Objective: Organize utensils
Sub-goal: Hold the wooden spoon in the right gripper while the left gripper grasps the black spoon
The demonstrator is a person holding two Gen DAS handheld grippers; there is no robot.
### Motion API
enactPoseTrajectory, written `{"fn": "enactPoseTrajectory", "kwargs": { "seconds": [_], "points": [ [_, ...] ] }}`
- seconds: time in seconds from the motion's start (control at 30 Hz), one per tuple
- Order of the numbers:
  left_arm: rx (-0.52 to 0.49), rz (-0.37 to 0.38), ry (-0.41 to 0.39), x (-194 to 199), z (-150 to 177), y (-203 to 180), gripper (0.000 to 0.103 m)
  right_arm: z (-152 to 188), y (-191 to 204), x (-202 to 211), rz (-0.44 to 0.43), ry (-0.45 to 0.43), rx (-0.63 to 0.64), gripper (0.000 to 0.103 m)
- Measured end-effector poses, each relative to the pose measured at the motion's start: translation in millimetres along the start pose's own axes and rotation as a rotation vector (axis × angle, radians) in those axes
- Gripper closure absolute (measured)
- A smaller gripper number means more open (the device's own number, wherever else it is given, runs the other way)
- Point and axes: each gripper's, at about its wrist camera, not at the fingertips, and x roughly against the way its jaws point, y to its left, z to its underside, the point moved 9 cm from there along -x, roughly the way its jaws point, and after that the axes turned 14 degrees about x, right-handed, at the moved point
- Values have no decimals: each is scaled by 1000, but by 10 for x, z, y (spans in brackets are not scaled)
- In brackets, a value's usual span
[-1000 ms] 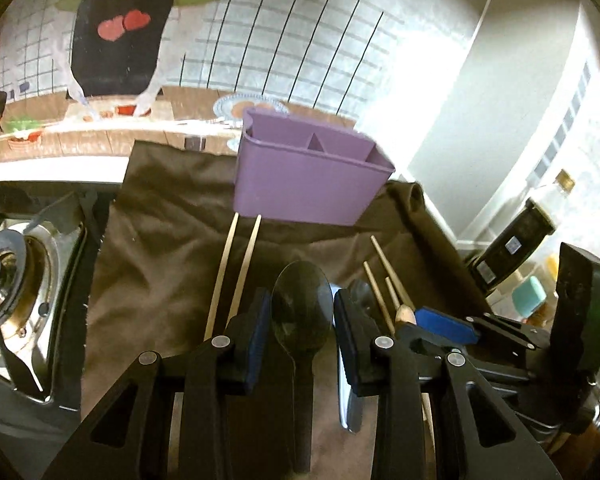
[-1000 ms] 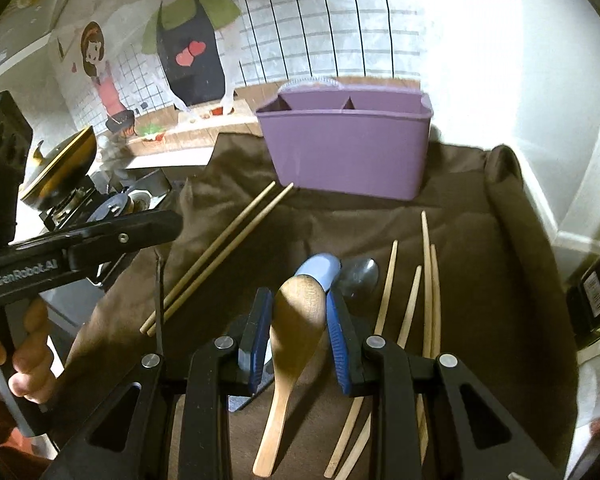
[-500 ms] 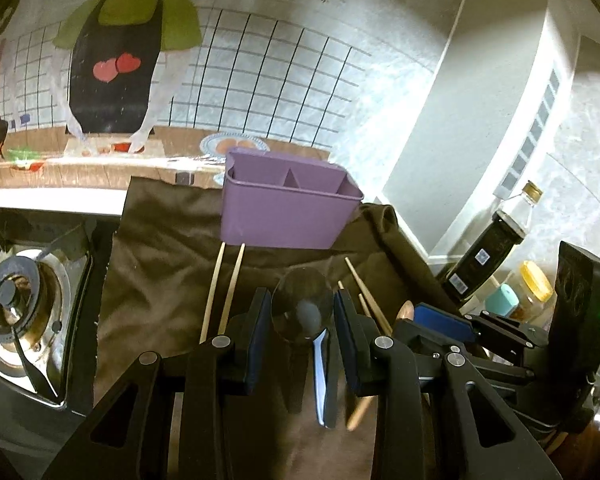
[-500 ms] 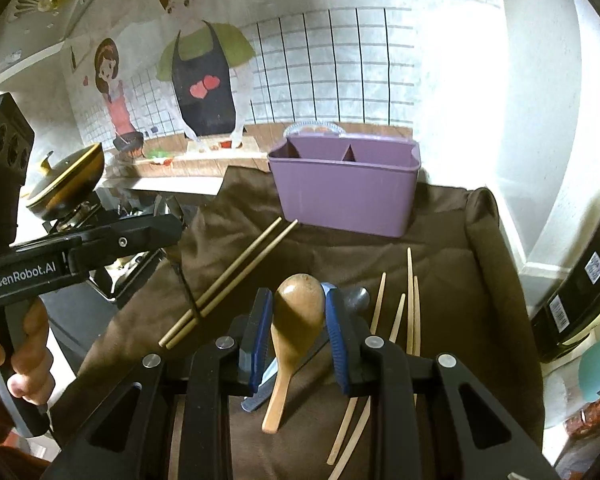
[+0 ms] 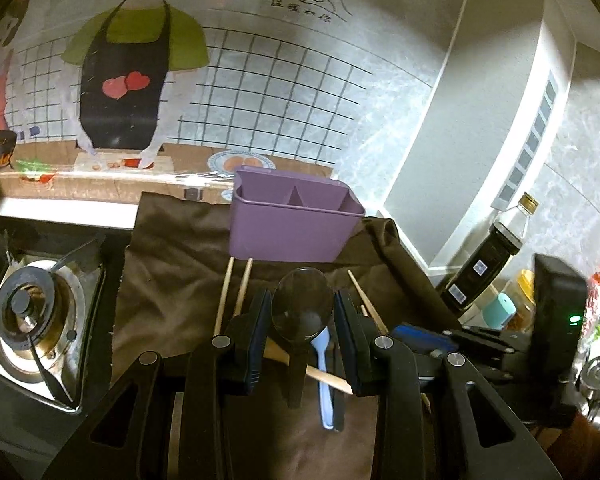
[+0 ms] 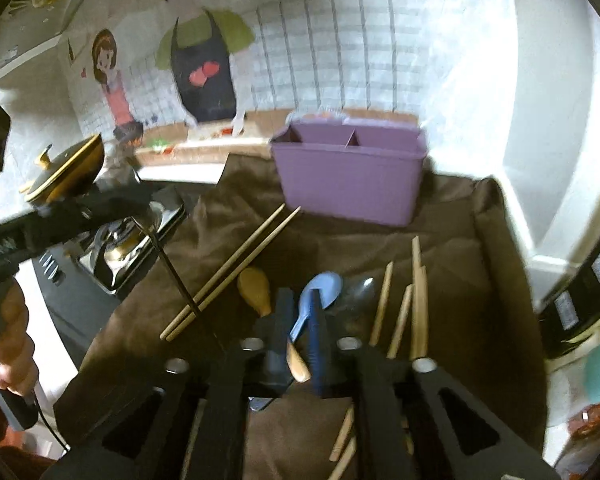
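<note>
My left gripper (image 5: 302,316) is shut on a dark spoon (image 5: 302,308), held above the brown cloth (image 5: 172,280) in front of the purple divided caddy (image 5: 292,228). My right gripper (image 6: 298,332) is shut on the handle of a wooden spoon (image 6: 254,288), whose bowl swings off to the left. A light blue spoon (image 6: 320,292) and a clear spoon (image 6: 358,292) lie on the cloth under it. The caddy (image 6: 348,180) stands at the back of the cloth. Chopsticks (image 6: 236,272) lie left, more chopsticks (image 6: 416,292) lie right.
A gas burner (image 5: 32,316) sits left of the cloth. A dark sauce bottle (image 5: 488,256) and jars (image 5: 500,312) stand on the right. A lidded pot (image 6: 64,172) is at the far left. The wall is close behind the caddy.
Both grippers have lifted their spoons up from the cloth. The wooden spoon has tipped sideways in the right gripper, with its bowl swung left. The right view is blurred by motion.
</note>
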Motion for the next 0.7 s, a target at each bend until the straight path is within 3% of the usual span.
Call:
{"fn": "enactPoseTrajectory", "kwargs": {
  "seconds": [0.07, 0.1, 0.23, 0.4, 0.53, 0.6, 0.67, 0.7],
  "points": [
    [12, -5, 0, 33, -10, 72, 70, 12, 57, -131, -35, 15, 14, 50],
    [19, -8, -2, 63, -16, 112, 70, 7, 103, -200, -54, 19, 31, 49],
    [53, -28, -9, 192, -40, 301, 70, -36, 346, -530, -154, 60, 144, 49],
    [84, -49, -25, 309, -42, 448, 70, -52, 548, -947, -152, 144, 292, 49],
    [89, -62, -29, 336, -39, 486, 70, -17, 590, -1225, -131, 207, 332, 50],
    [90, -68, -29, 332, -41, 487, 70, 19, 578, -1334, -125, 236, 337, 59],
    [85, -73, -28, 317, -37, 474, 70, 44, 567, -1391, -128, 250, 329, 79],
    [83, -75, -27, 311, -38, 467, 70, 42, 569, -1382, -139, 253, 320, 78]
  ]
}}
